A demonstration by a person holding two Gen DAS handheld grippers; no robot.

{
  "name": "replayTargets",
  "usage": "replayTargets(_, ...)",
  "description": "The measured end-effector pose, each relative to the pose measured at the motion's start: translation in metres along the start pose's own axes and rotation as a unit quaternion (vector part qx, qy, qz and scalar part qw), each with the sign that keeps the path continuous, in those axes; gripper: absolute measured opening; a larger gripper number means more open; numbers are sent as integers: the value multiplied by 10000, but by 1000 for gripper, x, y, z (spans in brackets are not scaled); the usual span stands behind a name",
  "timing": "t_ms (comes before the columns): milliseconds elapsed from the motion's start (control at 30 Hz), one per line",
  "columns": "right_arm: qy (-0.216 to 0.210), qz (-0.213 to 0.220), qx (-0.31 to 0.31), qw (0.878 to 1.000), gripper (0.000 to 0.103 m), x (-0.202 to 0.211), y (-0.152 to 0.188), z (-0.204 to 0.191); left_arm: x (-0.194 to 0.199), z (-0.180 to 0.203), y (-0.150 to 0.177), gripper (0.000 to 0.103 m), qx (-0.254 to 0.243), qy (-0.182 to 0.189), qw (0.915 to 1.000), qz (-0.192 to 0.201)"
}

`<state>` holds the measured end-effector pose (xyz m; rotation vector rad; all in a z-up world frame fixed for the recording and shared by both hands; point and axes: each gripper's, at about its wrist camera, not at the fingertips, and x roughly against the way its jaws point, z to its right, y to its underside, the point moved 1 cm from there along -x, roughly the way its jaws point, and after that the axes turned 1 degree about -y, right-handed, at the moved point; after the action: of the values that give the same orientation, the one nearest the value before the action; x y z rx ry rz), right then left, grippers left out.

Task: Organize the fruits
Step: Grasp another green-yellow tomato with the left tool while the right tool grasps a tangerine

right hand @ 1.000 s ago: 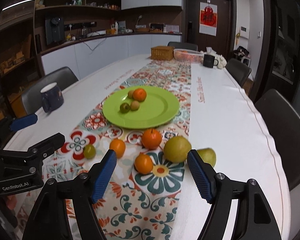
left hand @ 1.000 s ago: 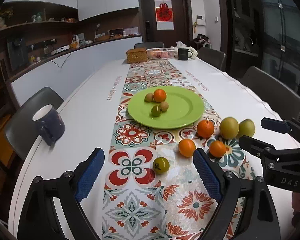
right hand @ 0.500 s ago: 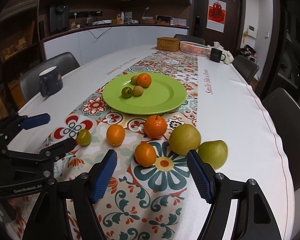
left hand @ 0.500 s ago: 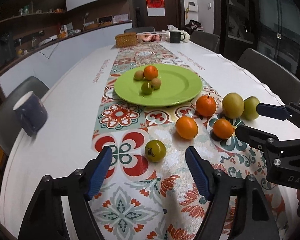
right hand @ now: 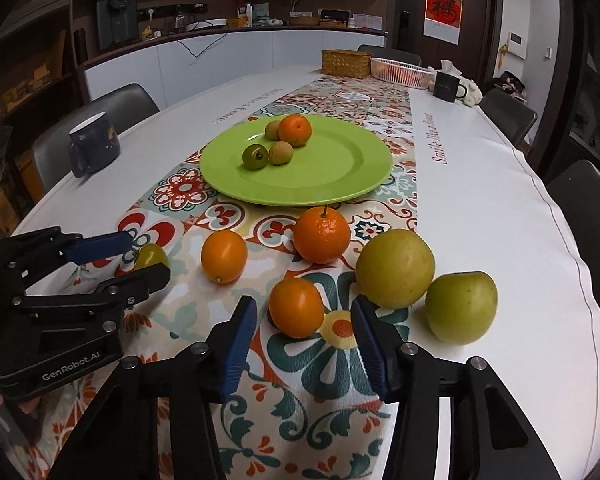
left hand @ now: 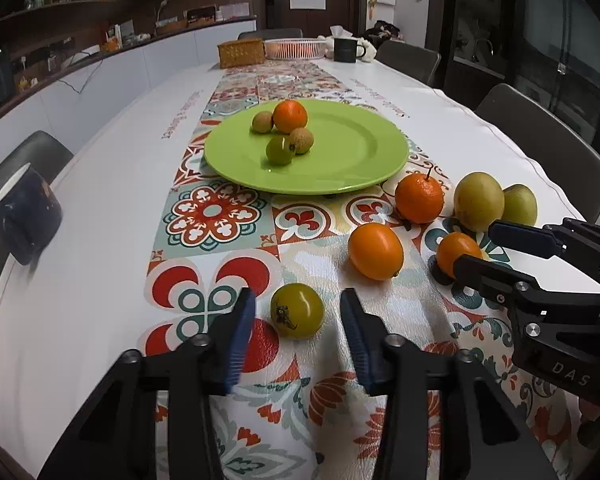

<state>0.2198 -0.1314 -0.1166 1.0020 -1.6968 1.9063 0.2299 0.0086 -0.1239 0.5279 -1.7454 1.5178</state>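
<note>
A green plate (left hand: 340, 152) on the patterned runner holds an orange (left hand: 290, 116), a green tomato and two small brown fruits. My left gripper (left hand: 299, 298) is low over the runner and its jaws are closing around a loose green tomato (left hand: 297, 311), with a gap on each side. In the right wrist view my right gripper (right hand: 304, 304) is also closing, around a small orange (right hand: 296, 307) that its pads do not touch. Two more oranges (right hand: 224, 256) (right hand: 321, 234) and two yellow-green fruits (right hand: 395, 268) (right hand: 461, 306) lie close by.
A navy mug (left hand: 26, 216) stands near the table's left edge. At the far end are a wicker box (left hand: 241, 52), a white basket (left hand: 295, 48) and a black mug (left hand: 346, 49). Grey chairs (left hand: 540, 128) line both sides. The two grippers work close together.
Both grippers have sunk toward the table and moved in on the fruit. Their jaws have narrowed, the left around the green tomato and the right around the small orange.
</note>
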Motion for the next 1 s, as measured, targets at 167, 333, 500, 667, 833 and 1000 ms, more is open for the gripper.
replayTargets(167,-43,-58,-6,10000,42,-6,-2,-1,-7,3,-2,29,-37,51,9999,-146)
replayTargets(333,-80,-100,31,9999,31,-8,-4,-2,-9,3,-3,29,-11,75,9998,-166)
replayTargets(500,-47,-76,77,9999,27,-6,-5,-4,-6,1,-3,29,80,70,9998,-160)
replayTargets(667,-44,3,129,9999,19,0,-8,-6,3,0,-3,29,155,57,9998,-104)
replayTargets(833,-65,-51,35,10000,19,-2,-6,-3,6,-1,-2,29,190,42,9997,-128)
replayTargets(1000,-56,-123,-44,9999,32,-7,-9,1,1,-2,-1,29,236,73,9994,-237)
